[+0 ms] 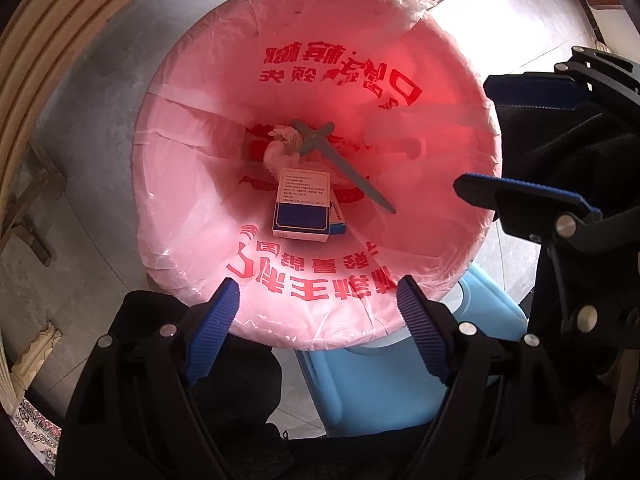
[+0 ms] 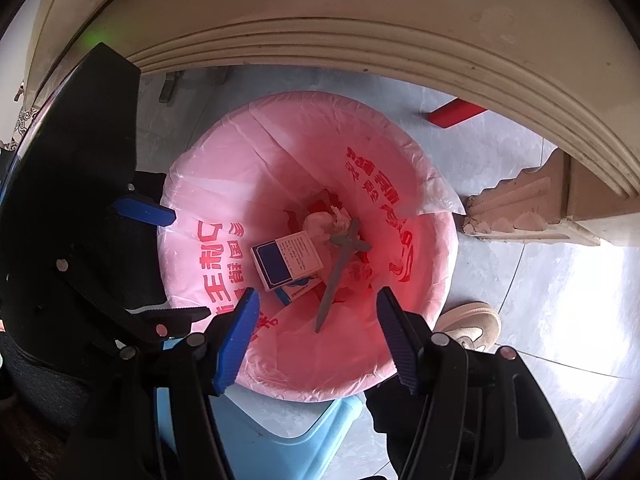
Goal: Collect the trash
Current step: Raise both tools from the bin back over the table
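- Grey tiled floor [image 2: 520,208] carries the scene, with a cream moulded furniture edge [image 2: 400,52] arching over the far side in the right wrist view.
- We hold both grippers above a bin lined with a pink bag [image 1: 192,208], pointing steeply down into its mouth, which we judge is the natural pose for dropping trash in.
- Our left gripper [image 1: 318,330] is released, its jaws wide with nothing between them; our right gripper [image 2: 316,340] is also released and empty.
- Trash lies at the bottom of the bag: a blue-and-white box [image 1: 302,206], a grey toy sword [image 1: 340,160] leaning up the right-hand wall, and crumpled white tissue [image 1: 280,150] at the far end.
- The bag is folded over the rim, so the opening stays broad and clear.
- Room is tight near us: a light blue stool [image 1: 384,384] sits just beside the bin, and a shoe [image 2: 472,324] stands near its right side.
- Lifting straight up looks the freest way out.
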`<state>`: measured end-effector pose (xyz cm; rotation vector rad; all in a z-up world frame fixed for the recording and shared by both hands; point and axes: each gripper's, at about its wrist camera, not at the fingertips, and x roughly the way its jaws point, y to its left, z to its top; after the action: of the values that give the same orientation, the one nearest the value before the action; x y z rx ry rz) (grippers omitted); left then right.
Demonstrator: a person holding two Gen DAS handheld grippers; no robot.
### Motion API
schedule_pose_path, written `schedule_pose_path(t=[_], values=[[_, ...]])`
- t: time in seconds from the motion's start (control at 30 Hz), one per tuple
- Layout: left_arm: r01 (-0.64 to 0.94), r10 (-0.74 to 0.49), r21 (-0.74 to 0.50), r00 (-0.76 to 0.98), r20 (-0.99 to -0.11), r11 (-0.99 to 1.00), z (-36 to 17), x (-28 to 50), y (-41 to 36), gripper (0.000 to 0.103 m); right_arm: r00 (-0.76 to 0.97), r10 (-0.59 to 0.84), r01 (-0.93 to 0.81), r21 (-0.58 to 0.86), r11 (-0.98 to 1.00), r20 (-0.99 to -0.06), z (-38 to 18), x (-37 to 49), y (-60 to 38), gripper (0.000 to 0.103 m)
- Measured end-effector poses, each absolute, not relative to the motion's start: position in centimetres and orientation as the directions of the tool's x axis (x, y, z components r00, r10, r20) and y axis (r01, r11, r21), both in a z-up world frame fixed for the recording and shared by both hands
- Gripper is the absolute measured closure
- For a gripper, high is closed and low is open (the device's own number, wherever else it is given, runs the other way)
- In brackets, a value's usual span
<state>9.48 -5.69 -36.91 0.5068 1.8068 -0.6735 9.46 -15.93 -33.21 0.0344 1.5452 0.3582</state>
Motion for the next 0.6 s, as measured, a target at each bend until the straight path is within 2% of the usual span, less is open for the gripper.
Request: schedule_pose_path(t=[0.17,0.3,0.43,0.6], values=[[0.639,0.019,-0.186,-0.299,-0.954,0.746,-35.9,8.9,-5.4,0.024,-0.007,0.242,-0.195,0.239,0.951,-0.97,-32.3,8.8,-16.1,0.043],[0.658,0.012,-0.159,-0.248,-0.969,0.736,-33.3,7.9,-5.0,0.024,0.034,0.261,-0.181,0.251,0.951,-0.965,-29.5,7.9,-16.5,0.043],[0.67,-0.046,-0.152,-0.174,-0.984,0.726,-28.3,7.0,-4.1,0.024,0.084,0.303,-0.174,0.286,0.942,-0.949,-25.4,6.8,-17.0,0.043],[0.713,-0.08,-0.08,-0.033,-0.996,0.697,-19.8,6.7,-2.9,0.024,0.17,0.341,-0.2,0.306,0.931,-0.925,-18.8,6.2,-17.5,0.042]])
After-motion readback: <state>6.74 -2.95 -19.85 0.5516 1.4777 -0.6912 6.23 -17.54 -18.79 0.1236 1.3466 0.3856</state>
